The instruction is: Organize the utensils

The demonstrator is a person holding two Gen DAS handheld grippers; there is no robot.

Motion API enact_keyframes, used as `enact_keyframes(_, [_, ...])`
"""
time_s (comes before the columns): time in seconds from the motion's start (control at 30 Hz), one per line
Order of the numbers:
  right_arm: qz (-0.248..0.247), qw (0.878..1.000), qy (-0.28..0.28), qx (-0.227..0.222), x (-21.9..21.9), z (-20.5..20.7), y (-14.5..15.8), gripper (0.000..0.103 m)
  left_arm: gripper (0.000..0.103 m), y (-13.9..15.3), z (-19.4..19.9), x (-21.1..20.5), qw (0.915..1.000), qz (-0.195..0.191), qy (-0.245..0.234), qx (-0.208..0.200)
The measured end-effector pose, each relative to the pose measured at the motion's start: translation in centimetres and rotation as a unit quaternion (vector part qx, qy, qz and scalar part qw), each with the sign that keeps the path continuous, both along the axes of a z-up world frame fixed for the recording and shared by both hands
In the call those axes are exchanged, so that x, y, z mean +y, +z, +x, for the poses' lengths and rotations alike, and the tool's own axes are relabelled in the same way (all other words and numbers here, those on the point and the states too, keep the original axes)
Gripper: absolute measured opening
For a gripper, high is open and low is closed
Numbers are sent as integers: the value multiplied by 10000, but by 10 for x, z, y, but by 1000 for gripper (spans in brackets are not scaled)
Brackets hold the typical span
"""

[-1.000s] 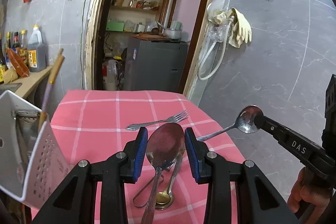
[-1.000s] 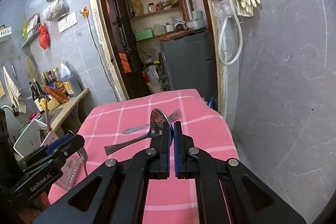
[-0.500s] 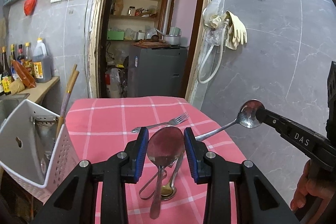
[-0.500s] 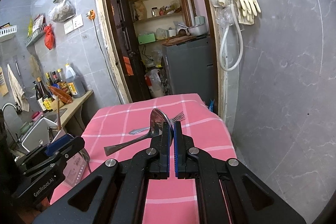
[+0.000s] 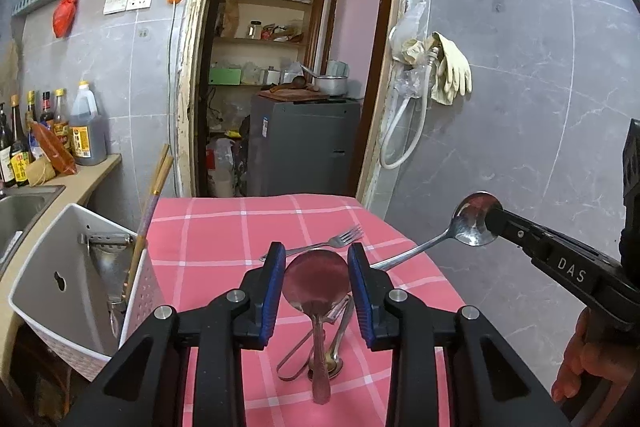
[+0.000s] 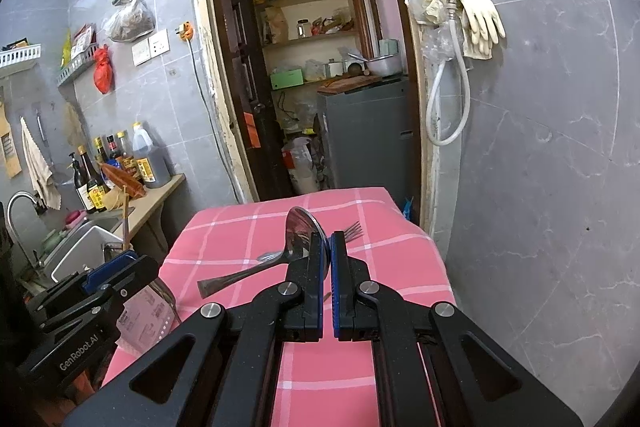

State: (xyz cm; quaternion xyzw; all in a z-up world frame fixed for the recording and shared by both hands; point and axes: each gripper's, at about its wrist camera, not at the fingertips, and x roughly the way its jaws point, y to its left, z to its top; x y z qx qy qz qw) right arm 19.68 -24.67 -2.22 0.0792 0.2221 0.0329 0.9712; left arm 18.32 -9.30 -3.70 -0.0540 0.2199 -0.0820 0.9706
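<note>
Left claw (image 5: 316,287) clamped on the bowl of 1 large spoon (image 5: 316,283), handle hanging down over the bench (image 5: 224,227). Right claw (image 6: 329,247) pinched narrow on the bowl of 1 smaller spoon (image 6: 298,231), handle slanting down to the left, clear of the pink checked cloth.

On the cloth below the left claw: 1 gold spoon (image 5: 334,363) and 1 wire loop utensil (image 5: 292,363), lying close together, partly hidden by the hanging handle. Farther back, alone: 1 fork (image 5: 320,243), tines toward the right.

At the bench's left edge: 1 white perforated caddy (image 5: 80,267). Inside it: a pair of chopsticks (image 5: 154,195) leaning out of the top, plus a metal utensil (image 5: 106,259) with a flat blade; exact kind hard to tell.

Beyond, on the side counter: 1 sink (image 5: 20,211) and a cluster of bottles (image 5: 84,131). On the right wall: 1 pair of rubber gloves (image 5: 452,71) draped over a hose.
</note>
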Motion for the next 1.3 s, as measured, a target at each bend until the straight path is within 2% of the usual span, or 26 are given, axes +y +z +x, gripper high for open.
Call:
enact_keyframes(0.57, [-137, 9999, -19, -72, 4, 0, 3, 3, 29, 6, 1, 2, 10000, -9, -14, -55])
enact_keyframes(0.6, [-162, 9998, -17, -93, 5, -1, 5, 3, 26, 7, 1, 2, 10000, -14, -15, -64])
enact_keyframes(0.67, [-167, 9998, -5, -129, 6, -1, 8, 3, 1, 9, 1, 1, 9999, 105, 22, -68])
enact_keyframes(0.73, [-158, 9998, 12, -141, 7, 0, 10, 3, 1, 11, 2, 0, 9999, 116, -59, -64])
enact_keyframes(0.83, [-162, 9998, 26, -132, 8, 0, 10, 3, 1, 5, 8, -3, 9995, 215, -181, 139])
enact_keyframes(1.07, [-167, 9998, -90, 84, -3, 1, -7, 3, 1, -35, 20, 2, 9947, 10, -43, 1026])
enact_keyframes(1.17, [-111, 9995, -256, 174, -17, 3, -17, 3, 5, -52, 26, -3, 9916, 126, -24, 1291])
enact_keyframes(1.23, [-80, 9991, -354, 222, -27, 4, -24, 3, 12, -64, 32, -6, 9885, 137, -57, 1503])
enact_keyframes(1.3, [-38, 9985, -451, 295, -41, 5, -32, 3, 33, -77, 40, -7, 9844, 56, -43, 1756])
